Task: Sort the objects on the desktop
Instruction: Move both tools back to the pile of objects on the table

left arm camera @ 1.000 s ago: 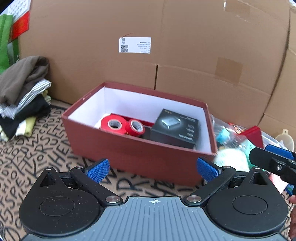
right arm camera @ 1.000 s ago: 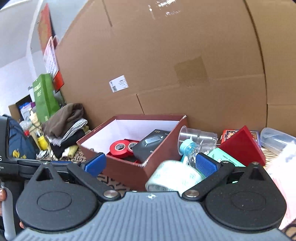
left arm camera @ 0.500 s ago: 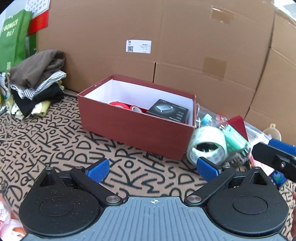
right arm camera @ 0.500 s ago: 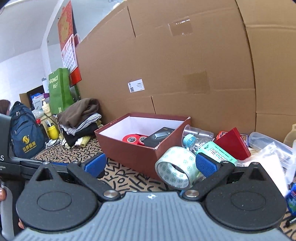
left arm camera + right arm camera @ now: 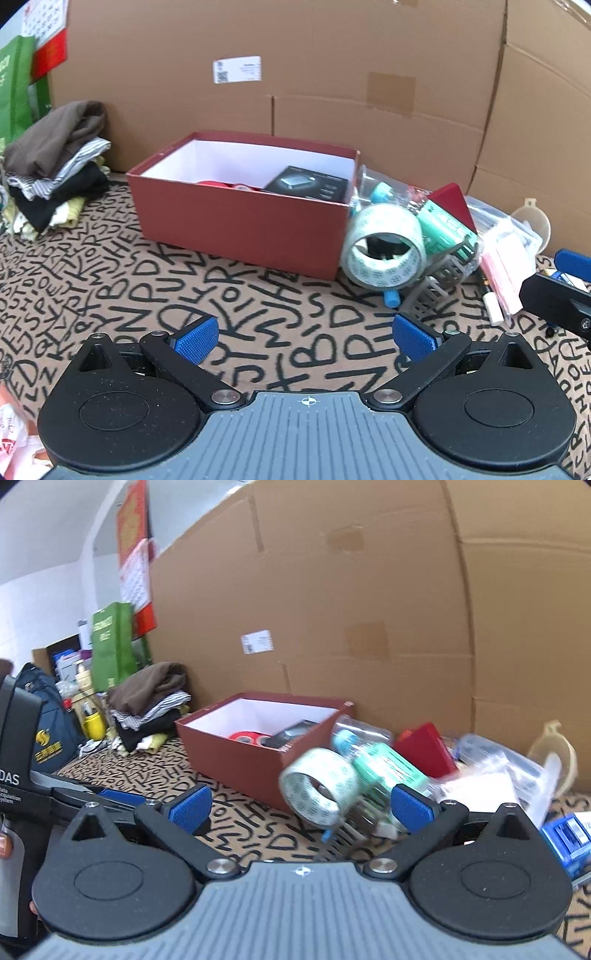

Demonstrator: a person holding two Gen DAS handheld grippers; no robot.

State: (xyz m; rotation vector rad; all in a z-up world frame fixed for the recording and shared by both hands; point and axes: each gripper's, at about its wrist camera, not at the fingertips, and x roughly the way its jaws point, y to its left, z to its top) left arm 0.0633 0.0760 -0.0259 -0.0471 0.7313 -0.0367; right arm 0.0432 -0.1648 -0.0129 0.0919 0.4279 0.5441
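My left gripper and right gripper both gape wide, holding nothing. The patterned clear tape roll stands on edge just right of the open dark-red cardboard box, centre frame, closest ahead of my right jaws.

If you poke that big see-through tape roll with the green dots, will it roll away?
Probably it would roll: the tape roll stands tilted on its round edge, leaning on the red box. It looks hollow, so likely light. Its shiny outside may be a bit slippery, though the clutter beside it could stop it.
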